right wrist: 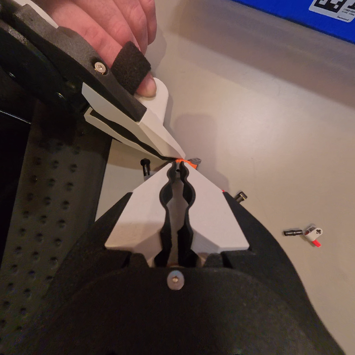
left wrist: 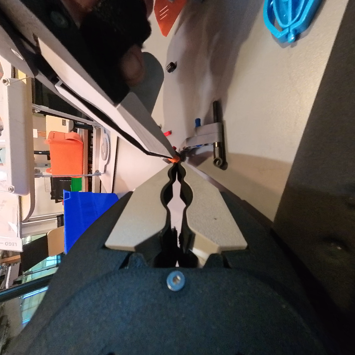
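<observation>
The left tool (left wrist: 175, 163) has its fingers closed together at the tips, pinching a small orange piece (left wrist: 175, 159). The right tool (right wrist: 178, 164) is likewise closed, its tips clamped on the same orange piece (right wrist: 181, 161), so both tools meet nose to nose at that one part, just above the pale table (right wrist: 249, 134).

Taking the orange piece as the landmark: in the right wrist view a grey connector (right wrist: 196, 160) sits touching it on its right side, and a black pin (right wrist: 145, 166) stands just to its left, partly behind the right tool's finger. Lower right of it, near the tool's black flank, lies another black pin (right wrist: 240, 196). Well to the lower right lies a white connector with a red peg and a black pin (right wrist: 307, 233).

In the left wrist view, a grey bent beam with a dark axle (left wrist: 215, 132) lies just right of the orange piece, with a blue pin (left wrist: 197, 122) on it. Far up and right lies a light blue plastic part (left wrist: 288, 19); up top, an orange panel (left wrist: 167, 15). A person's hand (right wrist: 107, 32) grips the left tool.
</observation>
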### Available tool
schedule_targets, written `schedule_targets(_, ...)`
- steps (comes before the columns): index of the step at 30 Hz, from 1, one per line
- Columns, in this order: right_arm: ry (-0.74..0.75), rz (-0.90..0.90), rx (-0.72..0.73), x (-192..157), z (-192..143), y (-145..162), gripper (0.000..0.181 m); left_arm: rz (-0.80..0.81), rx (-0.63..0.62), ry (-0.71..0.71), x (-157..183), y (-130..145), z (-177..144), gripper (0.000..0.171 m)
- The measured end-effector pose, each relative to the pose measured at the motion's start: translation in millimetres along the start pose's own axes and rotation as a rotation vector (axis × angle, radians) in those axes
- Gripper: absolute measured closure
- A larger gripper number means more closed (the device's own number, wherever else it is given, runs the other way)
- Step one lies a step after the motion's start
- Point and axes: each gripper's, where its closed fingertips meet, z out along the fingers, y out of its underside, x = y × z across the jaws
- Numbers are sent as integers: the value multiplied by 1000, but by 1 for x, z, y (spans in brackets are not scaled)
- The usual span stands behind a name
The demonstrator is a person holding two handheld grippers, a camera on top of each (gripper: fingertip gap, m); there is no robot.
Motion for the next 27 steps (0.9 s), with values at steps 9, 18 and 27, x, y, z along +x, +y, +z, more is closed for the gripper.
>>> schedule_targets(9, 86, -68, -65, 1, 3, 1, 180, -8, -10, 8, 1, 1, 1, 171)
schedule_targets(18, 93, -23, 2, 8, -13, -1, 167, -83, 13, -6, -7, 2, 1, 171)
schedule_targets(27, 95, -6, 22, 9, -26, 1, 172, -153, 64, 56, -4, 0, -1, 171)
